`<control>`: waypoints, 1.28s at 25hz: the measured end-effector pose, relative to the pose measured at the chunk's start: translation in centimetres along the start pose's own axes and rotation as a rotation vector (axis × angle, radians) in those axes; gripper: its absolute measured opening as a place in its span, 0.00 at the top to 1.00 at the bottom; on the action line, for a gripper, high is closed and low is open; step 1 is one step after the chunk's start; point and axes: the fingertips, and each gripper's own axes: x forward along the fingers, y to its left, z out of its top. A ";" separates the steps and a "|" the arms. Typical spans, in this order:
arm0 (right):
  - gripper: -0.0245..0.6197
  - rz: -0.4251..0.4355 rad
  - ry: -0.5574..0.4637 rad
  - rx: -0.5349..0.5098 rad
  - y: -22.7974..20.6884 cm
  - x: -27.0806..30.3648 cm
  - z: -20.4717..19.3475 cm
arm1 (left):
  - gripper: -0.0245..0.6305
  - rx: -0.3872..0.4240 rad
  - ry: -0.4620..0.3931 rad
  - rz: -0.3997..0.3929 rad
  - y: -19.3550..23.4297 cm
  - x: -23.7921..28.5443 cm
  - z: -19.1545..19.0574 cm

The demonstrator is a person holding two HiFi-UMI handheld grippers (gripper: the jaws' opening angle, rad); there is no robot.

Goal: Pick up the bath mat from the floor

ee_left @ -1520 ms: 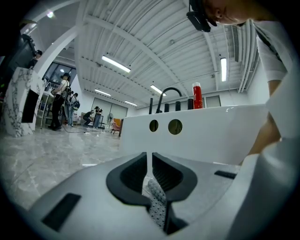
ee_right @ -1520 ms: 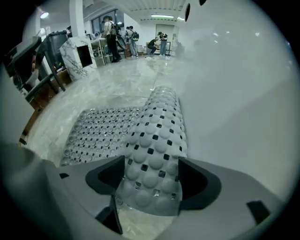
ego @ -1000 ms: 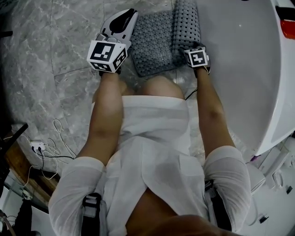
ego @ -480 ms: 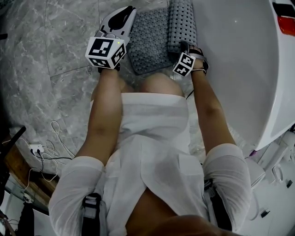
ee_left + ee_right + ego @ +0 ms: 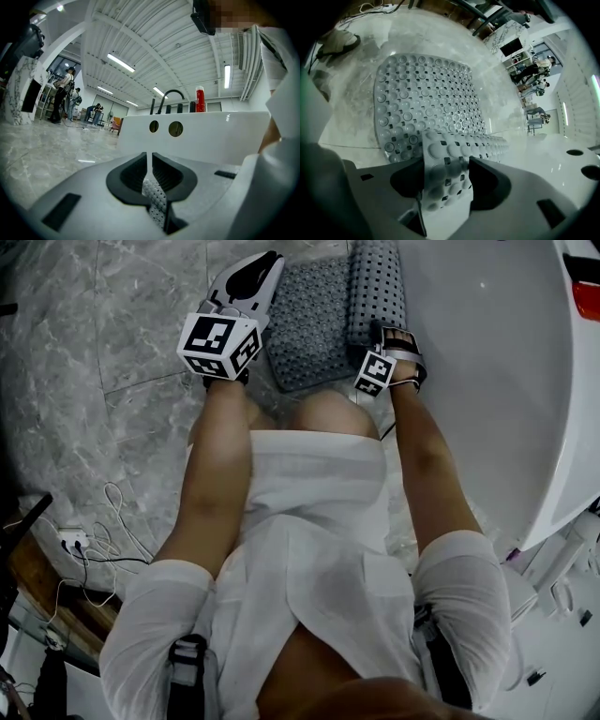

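Note:
The grey, holed bath mat (image 5: pixel 309 324) lies on the marble floor beside the tub, its right part folded up and over (image 5: pixel 375 287). My left gripper (image 5: pixel 255 273) sits at the mat's left edge. In the left gripper view its jaws (image 5: pixel 151 173) are shut on a strip of the mat (image 5: pixel 154 199). My right gripper (image 5: pixel 392 334) is at the mat's near right corner. In the right gripper view its jaws (image 5: pixel 445 173) are closing with a raised flap of the mat (image 5: pixel 440 159) between them, and the rest of the mat (image 5: pixel 426 98) is spread on the floor beyond.
A white bathtub (image 5: pixel 487 381) curves along the right, close to the right gripper; its wall (image 5: pixel 211 136) carries a black tap and a red bottle (image 5: pixel 200 98). A power strip with cables (image 5: pixel 80 540) lies on the floor at lower left. The person's knees are just behind the mat.
The right gripper has tipped and moved up onto the mat's folded corner. The left gripper has stayed at the mat's left edge.

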 end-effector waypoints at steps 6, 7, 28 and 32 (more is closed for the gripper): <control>0.74 -0.028 -0.055 0.085 -1.9 -1.0 1.3 | 0.90 -0.010 0.008 -0.023 -0.7 0.8 -0.7; 0.81 -0.044 -0.069 0.103 -2.4 -1.3 1.6 | 0.90 -0.010 0.010 -0.027 -0.9 0.8 -0.9; 0.90 -0.093 -0.264 0.824 -21.2 -21.9 1.1 | 0.90 -0.072 0.242 0.035 -2.2 -4.6 8.8; 0.90 -0.060 -0.270 0.858 -22.4 -27.4 1.5 | 0.90 -0.091 0.254 0.066 -2.8 -6.9 14.3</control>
